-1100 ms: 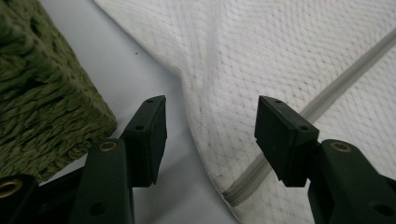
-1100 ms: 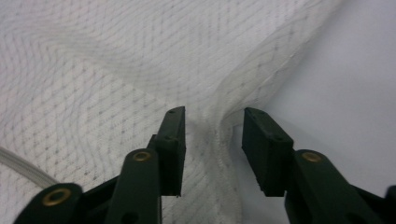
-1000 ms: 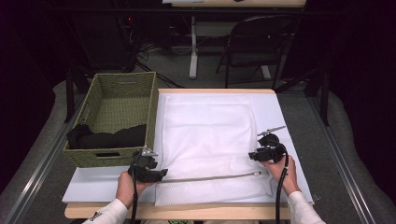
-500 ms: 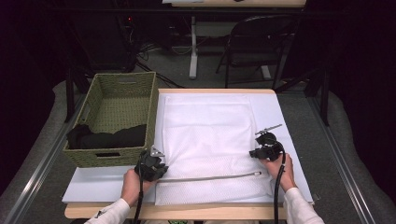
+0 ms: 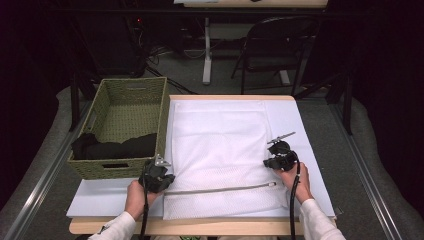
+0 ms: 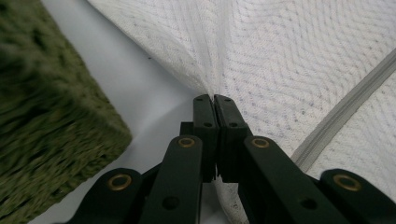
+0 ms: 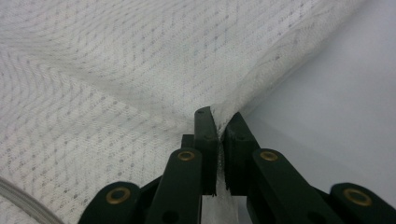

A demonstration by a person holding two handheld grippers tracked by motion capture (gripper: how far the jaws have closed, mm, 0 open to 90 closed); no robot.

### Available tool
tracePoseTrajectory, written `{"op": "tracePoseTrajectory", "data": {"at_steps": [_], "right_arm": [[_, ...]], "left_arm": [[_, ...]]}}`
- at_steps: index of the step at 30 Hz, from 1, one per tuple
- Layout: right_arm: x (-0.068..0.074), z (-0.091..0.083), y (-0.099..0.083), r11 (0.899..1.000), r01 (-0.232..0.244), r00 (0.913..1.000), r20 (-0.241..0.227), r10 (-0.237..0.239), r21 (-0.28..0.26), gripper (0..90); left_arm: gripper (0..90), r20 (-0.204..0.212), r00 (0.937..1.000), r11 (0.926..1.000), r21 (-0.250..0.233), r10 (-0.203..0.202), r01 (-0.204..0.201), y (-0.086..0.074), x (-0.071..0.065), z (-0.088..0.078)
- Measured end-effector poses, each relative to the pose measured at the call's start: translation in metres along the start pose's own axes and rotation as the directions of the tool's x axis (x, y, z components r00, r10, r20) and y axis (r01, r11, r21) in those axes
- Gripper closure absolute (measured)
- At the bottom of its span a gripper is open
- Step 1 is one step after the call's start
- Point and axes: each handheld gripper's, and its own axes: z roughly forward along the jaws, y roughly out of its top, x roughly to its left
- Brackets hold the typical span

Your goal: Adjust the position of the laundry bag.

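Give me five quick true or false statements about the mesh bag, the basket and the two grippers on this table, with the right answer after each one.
1. The left gripper is shut on the white mesh bag. True.
2. The right gripper hangs open above the bag. False: its jaws pinch the mesh at the bag's right edge.
3. The green woven basket stands to the right of the bag. False: in the high view it stands to the left.
4. A dark cloth lies inside the basket. True.
5. The bag's zipper runs along the edge farthest from the person. False: it runs along the near edge, between the two grippers.
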Motion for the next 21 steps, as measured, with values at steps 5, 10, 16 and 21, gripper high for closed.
{"op": "tracePoseTrajectory", "data": {"at_steps": [5, 10, 16, 21], "right_arm": [[0.006, 0.004, 0.005, 1.0, 0.025, 0.9996, -0.009, -0.025, 0.001, 86.2], [0.009, 0.006, 0.009, 0.999, 0.033, 0.999, -0.03, -0.033, -0.002, 86.3], [0.013, 0.008, 0.012, 0.999, 0.042, 0.9985, -0.034, -0.042, 0.008, 86.1], [0.018, 0.006, 0.012, 0.999, 0.041, 0.999, -0.02, -0.041, 0.032, 85.7]], "left_arm": [[88.4, -0.02, 0.9996, 0.9997, -0.016, -0.02, 0.02, -0.003, 0.007, -0.007], [88.2, -0.037, 0.9989, 0.9995, -0.018, -0.027, 0.026, -0.006, 0.009, -0.01], [87.9, -0.06, 0.9979, 0.9995, -0.016, -0.027, 0.026, -0.007, 0.012, -0.011], [87.3, -0.061, 0.9974, 0.9993, -0.007, -0.038, 0.037, -0.006, 0.016, -0.009]]}}
